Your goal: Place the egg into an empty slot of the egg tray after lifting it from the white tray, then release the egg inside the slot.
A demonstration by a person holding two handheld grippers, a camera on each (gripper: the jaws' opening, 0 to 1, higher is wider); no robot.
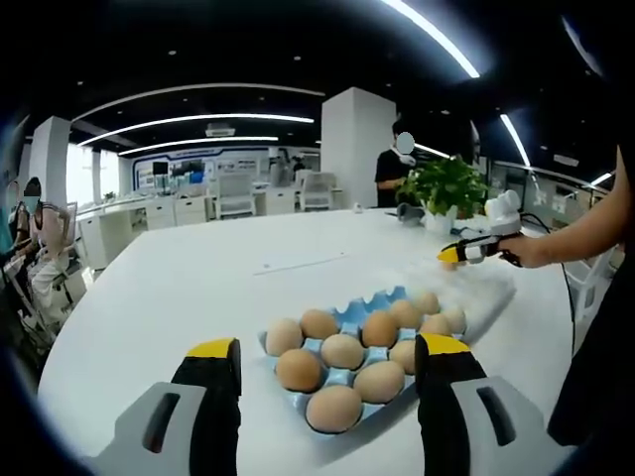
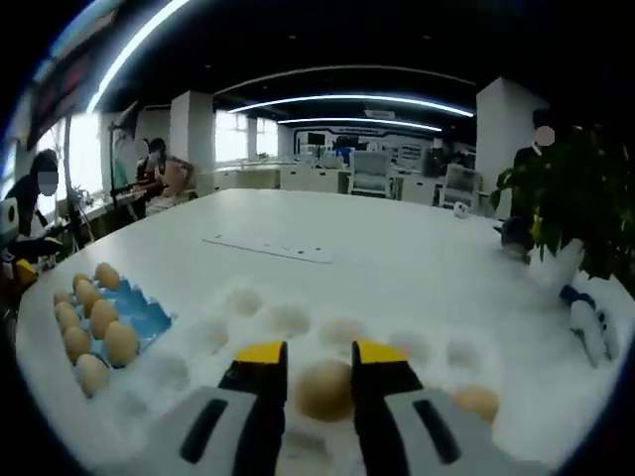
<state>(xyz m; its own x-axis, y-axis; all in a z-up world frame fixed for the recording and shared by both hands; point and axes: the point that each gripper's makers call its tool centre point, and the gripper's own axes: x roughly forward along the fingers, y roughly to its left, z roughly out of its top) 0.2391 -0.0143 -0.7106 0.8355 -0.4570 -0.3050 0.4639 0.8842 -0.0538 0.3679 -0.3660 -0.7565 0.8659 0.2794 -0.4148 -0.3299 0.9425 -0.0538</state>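
While the egg (image 2: 324, 389) sits in a dimple of the white tray (image 2: 446, 347), the right claw (image 2: 320, 369) brackets it, its yellow-tipped jaws close on either side; whether they press it I cannot tell. Left of it on the white desk (image 2: 347, 238) lies the blue egg tray (image 1: 362, 319), mostly filled with eggs. The left claw (image 1: 327, 359) hovers spread wide before that tray, holding nothing.

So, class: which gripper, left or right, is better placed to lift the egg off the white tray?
Right. The right gripper already has its jaws either side of an egg on the white tray; the left gripper hangs open over the blue egg tray.
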